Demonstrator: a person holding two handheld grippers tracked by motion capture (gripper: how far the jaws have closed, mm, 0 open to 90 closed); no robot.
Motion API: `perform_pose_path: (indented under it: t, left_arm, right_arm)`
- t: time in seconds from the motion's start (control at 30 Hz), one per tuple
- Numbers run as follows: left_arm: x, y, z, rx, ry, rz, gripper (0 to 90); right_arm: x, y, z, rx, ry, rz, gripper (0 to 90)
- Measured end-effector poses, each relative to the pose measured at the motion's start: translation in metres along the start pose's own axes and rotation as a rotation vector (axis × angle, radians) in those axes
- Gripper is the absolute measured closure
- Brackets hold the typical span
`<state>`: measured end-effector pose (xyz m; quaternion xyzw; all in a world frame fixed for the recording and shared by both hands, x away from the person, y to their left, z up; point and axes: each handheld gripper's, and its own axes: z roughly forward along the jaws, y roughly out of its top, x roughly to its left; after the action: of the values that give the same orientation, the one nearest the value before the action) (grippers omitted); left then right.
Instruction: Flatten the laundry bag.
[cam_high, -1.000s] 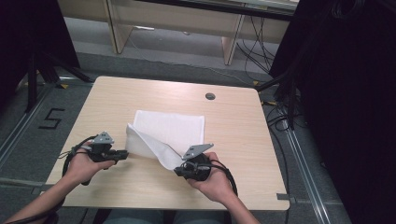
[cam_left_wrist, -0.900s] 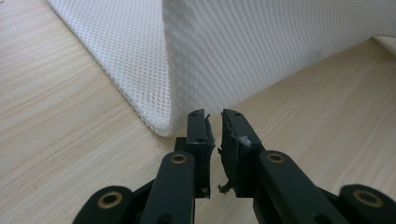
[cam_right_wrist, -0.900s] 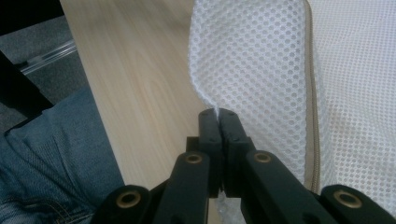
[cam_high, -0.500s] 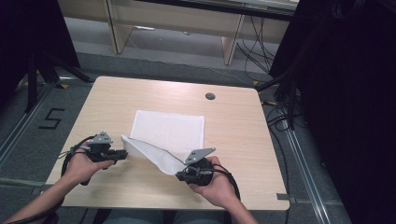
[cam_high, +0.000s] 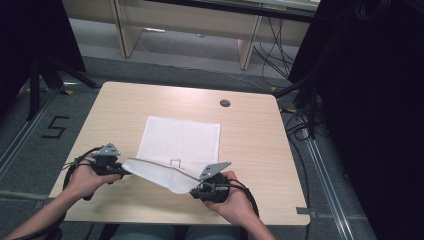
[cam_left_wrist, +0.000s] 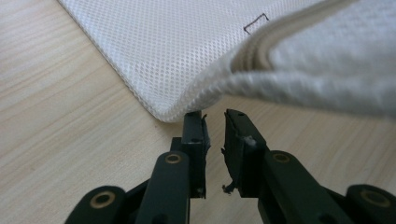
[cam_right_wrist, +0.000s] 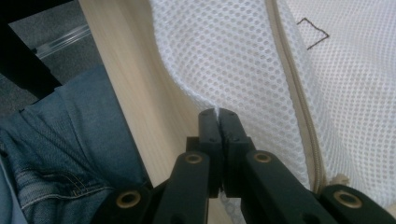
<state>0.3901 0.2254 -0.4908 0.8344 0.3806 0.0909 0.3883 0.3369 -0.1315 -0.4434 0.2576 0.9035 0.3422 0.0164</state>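
My right gripper has its jaws pinching the mesh bag at its near corner, right by the desk edge. On the other side, my left gripper has just been opening its jaws; they stand a little apart now, the bag's folded corner just past their tips, not between them. The bag lies flat mid-desk, its near edge folded over between my hands.

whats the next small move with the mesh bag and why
Probably lower the right gripper and let go. Its jaws are shut on the mesh bag, holding the folded front edge up off the table. The left gripper has just been opening, its jaws now parted with the bag's corner just beyond the tips, not clamped. So one side looks released and the right corner is what remains in a grip.
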Motion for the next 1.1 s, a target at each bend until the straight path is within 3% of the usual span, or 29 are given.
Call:
perform_pose_path:
  t: [0.03, 0.1, 0.2, 0.23, 0.27, 0.43, 0.57, 0.67, 0.77, 0.8, 1.1]
  left_arm:
    - [0.0, 0.0, 0.0, 0.004, 0.002, 0.006, 77.0]
    - [0.001, 0.0, 0.001, 0.003, 0.01, 0.009, 76.7]
    - [0.002, 0.001, 0.002, 0.006, 0.01, 0.01, 76.4]
    - [0.002, 0.001, 0.002, 0.005, 0.008, 0.013, 76.2]
    - [0.002, 0.001, 0.003, 0.005, 0.013, 0.014, 76.0]
    - [0.004, 0.002, 0.003, -0.004, 0.017, 0.005, 74.3]
    - [0.011, 0.002, -0.002, -0.003, 0.039, 0.021, 72.8]
    - [0.017, 0.0, -0.008, -0.008, 0.065, 0.005, 72.3]
    - [0.022, -0.001, -0.012, -0.005, 0.083, 0.0, 72.0]
    - [0.021, -0.002, -0.012, -0.017, 0.095, -0.025, 72.0]
    - [0.014, 0.002, -0.011, -0.042, 0.124, 0.029, 63.6]
  right_arm:
    - [-0.003, 0.0, -0.001, 0.013, 0.008, -0.015, 90.0]
    - [-0.002, -0.002, -0.001, 0.027, -0.003, 0.026, 90.0]
    - [-0.004, -0.003, 0.0, 0.036, -0.003, 0.027, 90.0]
    - [-0.006, -0.003, 0.001, 0.024, -0.003, 0.007, 90.0]
    - [-0.006, -0.004, 0.001, 0.03, -0.015, 0.031, 90.0]
    - [-0.009, -0.003, 0.004, 0.045, -0.028, 0.038, 90.0]
    - [-0.013, -0.003, 0.008, 0.048, -0.053, 0.065, 90.0]
    - [-0.016, -0.003, 0.009, 0.049, -0.059, 0.093, 90.0]
    - [-0.018, -0.004, 0.011, 0.05, -0.069, 0.088, 90.0]
    - [-0.019, -0.004, 0.012, 0.051, -0.063, 0.082, 90.0]
    - [-0.015, -0.007, 0.02, 0.11, -0.048, 0.1, 89.9]
